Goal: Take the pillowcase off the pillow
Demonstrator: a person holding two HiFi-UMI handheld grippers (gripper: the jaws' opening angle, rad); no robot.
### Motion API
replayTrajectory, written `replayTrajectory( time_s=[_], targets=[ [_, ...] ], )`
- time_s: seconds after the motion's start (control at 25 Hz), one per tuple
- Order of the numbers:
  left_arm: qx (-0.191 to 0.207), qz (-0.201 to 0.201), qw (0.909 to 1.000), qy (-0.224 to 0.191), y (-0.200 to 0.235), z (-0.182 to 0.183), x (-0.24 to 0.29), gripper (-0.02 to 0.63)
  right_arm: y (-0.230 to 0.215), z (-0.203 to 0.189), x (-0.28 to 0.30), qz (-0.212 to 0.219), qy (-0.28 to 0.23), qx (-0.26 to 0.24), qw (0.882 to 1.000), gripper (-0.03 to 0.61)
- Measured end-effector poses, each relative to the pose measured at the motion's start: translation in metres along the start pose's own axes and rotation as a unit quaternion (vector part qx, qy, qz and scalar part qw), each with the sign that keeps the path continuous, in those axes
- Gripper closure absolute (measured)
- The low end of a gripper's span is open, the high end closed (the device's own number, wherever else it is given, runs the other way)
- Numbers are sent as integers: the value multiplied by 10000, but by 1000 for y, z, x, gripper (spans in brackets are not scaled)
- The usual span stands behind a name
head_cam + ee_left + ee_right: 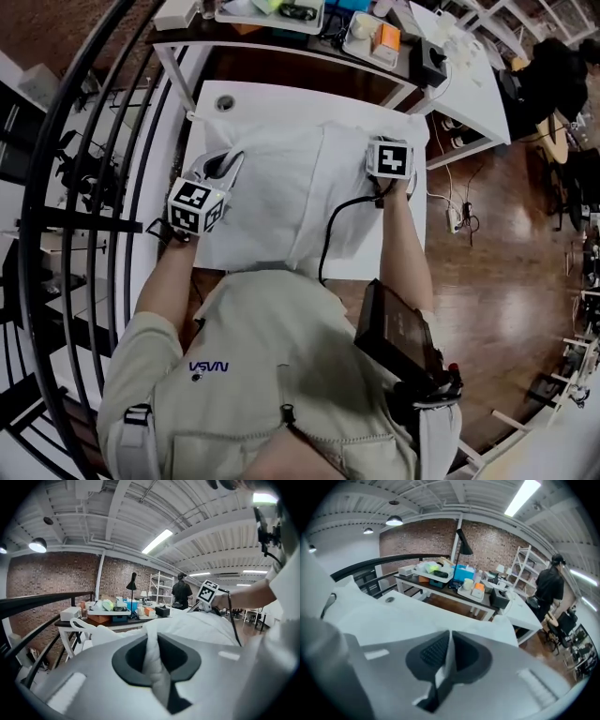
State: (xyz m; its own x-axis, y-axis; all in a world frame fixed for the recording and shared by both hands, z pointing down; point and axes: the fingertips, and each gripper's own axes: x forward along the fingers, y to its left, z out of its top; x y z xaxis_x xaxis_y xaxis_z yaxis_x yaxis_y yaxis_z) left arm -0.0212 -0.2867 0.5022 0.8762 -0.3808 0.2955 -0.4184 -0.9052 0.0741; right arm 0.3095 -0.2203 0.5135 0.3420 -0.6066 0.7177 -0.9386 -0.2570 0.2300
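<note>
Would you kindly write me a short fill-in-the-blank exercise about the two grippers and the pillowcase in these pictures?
1. The left gripper is ____ on a bunched fold of the pillowcase.
2. The pillowcase lies on a table whose top is ____.
3. In the head view, the right gripper pinches the pillowcase at its ____ side.

Missing words: shut; white; right.

Workshop-style lab is indicated: brick wall (426,541), strip lights (157,541), metal shelving (157,587), cluttered worktop (97,622).
</note>
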Motion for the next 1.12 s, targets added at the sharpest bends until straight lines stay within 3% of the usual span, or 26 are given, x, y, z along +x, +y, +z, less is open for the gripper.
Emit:
replayTrajectory(
  time_s=[0.2,0.44,0.56,0.8,0.96,1.12],
  targets=[
    [-93,49,9996,279,3,-12,28,502,20,13,-4,45,-609,-401,9973,538],
    [-609,115,9980,-113,12,9,9,385,44,41,-51,416,-1612,121,9860,499],
    [-620,140,9972,-405,5,33,-16,350,61,41,-82,578,-1930,421,9786,495],
    [-505,-338,9966,-565,-51,29,-58,344,103,-26,-115,497,-1745,663,9812,495],
    [-435,-761,9953,-414,-96,13,-71,342,122,-57,-134,451,-1666,650,9828,495],
    [-327,-703,9969,-128,-135,-8,-78,339,139,-86,-148,718,-1632,627,9820,495]
  ],
)
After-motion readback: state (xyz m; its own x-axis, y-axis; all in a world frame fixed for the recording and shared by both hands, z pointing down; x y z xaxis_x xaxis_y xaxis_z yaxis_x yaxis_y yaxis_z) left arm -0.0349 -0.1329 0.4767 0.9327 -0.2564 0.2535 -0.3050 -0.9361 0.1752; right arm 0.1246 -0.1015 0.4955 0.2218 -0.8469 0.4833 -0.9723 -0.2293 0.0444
